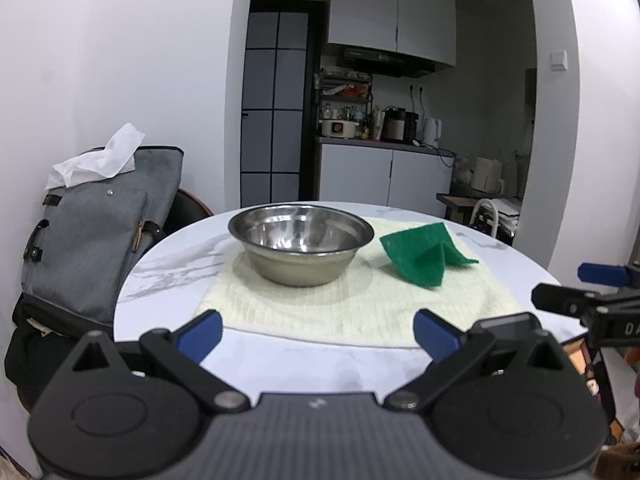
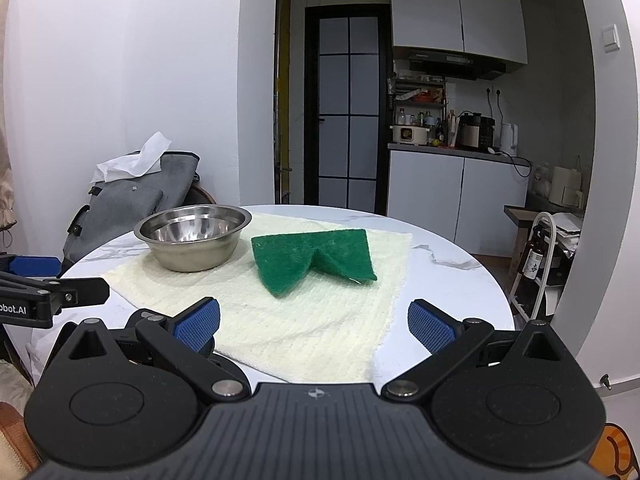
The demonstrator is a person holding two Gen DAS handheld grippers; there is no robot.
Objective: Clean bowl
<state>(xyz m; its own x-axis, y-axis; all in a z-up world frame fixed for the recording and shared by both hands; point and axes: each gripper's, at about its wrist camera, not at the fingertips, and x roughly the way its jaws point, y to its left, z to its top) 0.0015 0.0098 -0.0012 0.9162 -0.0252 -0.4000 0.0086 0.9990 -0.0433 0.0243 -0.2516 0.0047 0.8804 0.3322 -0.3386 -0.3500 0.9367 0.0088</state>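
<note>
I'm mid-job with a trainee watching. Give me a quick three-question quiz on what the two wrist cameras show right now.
1. True or false: the left gripper is shut on the bowl.
2. What does the green scouring pad rest on? A) bare table B) the cream cloth C) inside the bowl
3. From the right gripper, on which side of the pad does the bowl sit?

Key:
1. False. Its fingers are spread with nothing between them, short of the bowl.
2. B.
3. To the left, apart from the pad. The right gripper is open too.
</note>
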